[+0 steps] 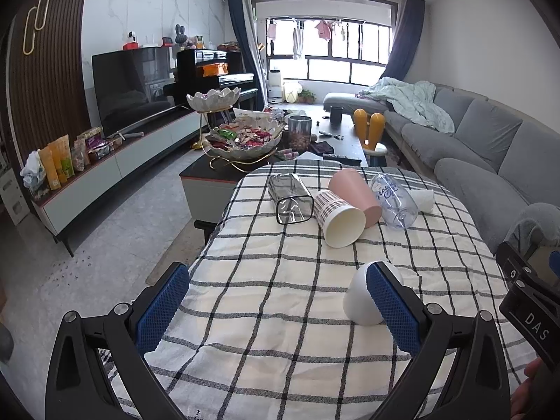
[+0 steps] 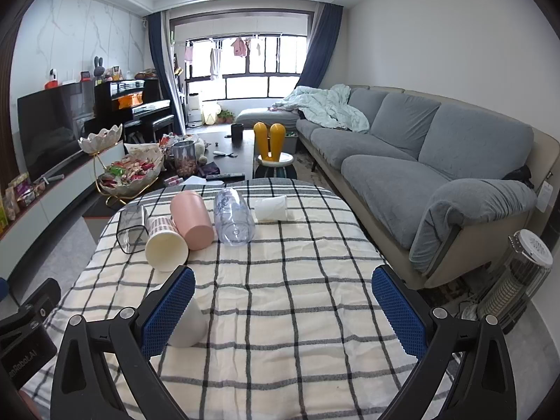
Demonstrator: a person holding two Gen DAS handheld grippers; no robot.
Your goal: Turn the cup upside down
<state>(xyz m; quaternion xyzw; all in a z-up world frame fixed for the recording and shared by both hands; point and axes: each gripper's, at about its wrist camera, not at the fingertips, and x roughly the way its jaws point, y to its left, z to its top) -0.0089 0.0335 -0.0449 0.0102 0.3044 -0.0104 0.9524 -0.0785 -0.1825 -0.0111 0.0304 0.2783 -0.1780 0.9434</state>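
white plain cup (image 1: 360, 297) stands rim-down on checked cloth (image 1: 280, 280), both hand-held grippers spread wide, empty

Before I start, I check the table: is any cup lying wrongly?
Yes. Every cup lies on its side: smoky glass, plaid cup, pink cup, clear cup, two white cups. Nothing spilled.

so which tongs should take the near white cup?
Probably either, slightly left. The white cup lies on its side between both open tongs: against the left tongs' right finger, and beside the right tongs' left finger.
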